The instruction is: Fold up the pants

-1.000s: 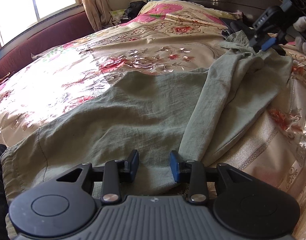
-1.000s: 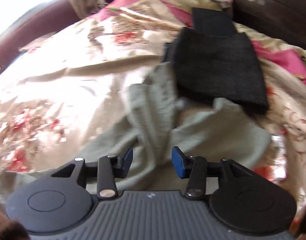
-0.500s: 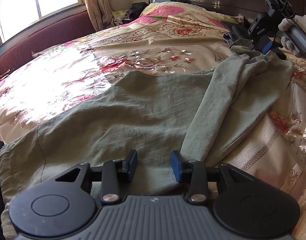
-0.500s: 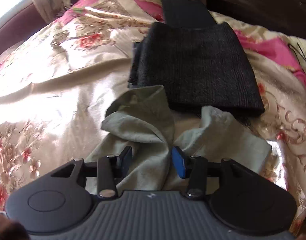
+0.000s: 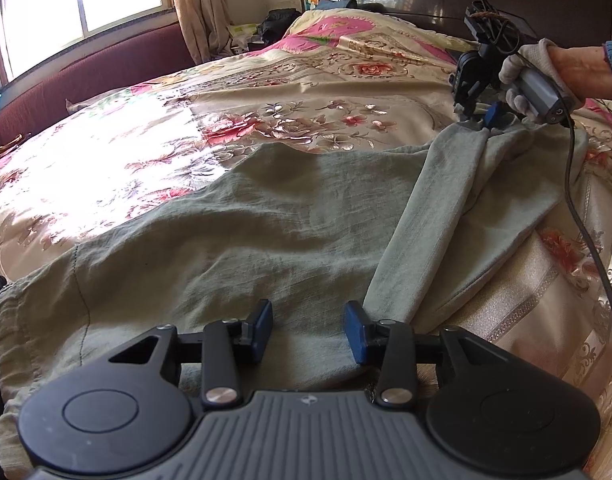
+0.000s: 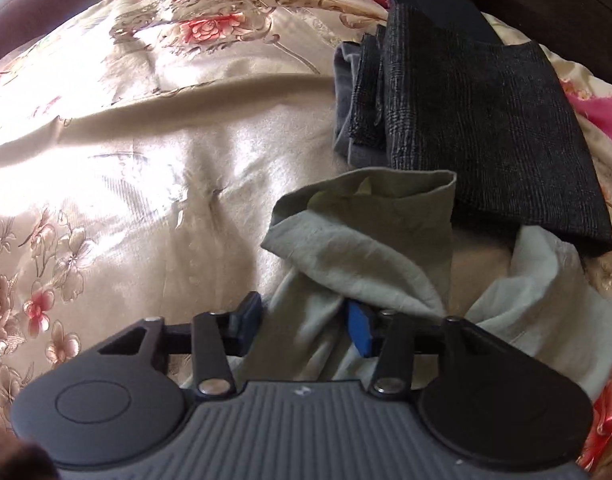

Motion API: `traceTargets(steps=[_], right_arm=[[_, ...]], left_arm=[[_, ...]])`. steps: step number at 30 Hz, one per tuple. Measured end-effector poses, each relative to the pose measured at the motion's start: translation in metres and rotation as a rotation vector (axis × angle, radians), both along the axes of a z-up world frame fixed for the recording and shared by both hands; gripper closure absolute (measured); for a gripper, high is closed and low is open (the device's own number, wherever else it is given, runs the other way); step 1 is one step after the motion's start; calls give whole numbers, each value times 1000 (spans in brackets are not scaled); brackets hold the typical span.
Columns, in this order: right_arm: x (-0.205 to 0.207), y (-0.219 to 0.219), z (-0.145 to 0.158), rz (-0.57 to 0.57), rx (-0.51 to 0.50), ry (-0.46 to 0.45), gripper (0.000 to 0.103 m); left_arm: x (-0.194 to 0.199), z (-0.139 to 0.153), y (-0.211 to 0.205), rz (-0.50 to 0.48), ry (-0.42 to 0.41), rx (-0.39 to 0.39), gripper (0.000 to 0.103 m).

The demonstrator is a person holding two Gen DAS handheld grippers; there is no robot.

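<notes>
Pants (image 5: 234,240) flat – right gripper (image 6: 304,322) astride leg edge (unclamped).

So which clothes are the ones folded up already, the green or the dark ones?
The dark clothes: they lie stacked in a flat folded pile near the headboard. The green pants are spread out, one leg end bunched between the right gripper fingers.

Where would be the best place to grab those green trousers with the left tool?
Probably the waist end of the green trousers, lying flat just ahead of the open left gripper. Come in low from the near edge, since the right gripper is at the bunched leg end.
</notes>
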State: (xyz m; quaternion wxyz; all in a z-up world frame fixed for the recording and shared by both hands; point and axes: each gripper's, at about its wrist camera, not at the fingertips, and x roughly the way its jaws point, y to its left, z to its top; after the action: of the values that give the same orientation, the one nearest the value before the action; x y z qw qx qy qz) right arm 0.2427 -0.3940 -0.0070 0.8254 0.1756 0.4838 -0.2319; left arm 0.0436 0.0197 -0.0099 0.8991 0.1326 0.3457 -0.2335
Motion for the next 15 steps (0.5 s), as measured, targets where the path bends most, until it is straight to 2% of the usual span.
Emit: traceTargets(steps=[1,3,5,7,10,12,14,15], right_arm=[[-1,-4,4,2,33,-16,97],[-8,-9,18,8,94,-77,101],[-15,-12,43,25,160,-187,101],[-30,-15,77,57,233,-334,101],[-73,-23,120,83,286,-542,101],[-108,-33,126,62,305,-613,100],[-138,-47,111,-2,291,-616,97],[-147,-55,97,-36,282,-586,95]], left_arm=[[0,0,0,0,-1,0,50],[-1,1,0,1,-3,4,50],[-1,2,-1,1,-6,16,50],[-2,3,-3,1,-11,34,50],[-4,5,-4,4,-15,50,50],[-4,4,-6,5,-18,58,50],[-4,2,-9,7,-22,71,50],[-5,2,-10,8,-24,75,50]])
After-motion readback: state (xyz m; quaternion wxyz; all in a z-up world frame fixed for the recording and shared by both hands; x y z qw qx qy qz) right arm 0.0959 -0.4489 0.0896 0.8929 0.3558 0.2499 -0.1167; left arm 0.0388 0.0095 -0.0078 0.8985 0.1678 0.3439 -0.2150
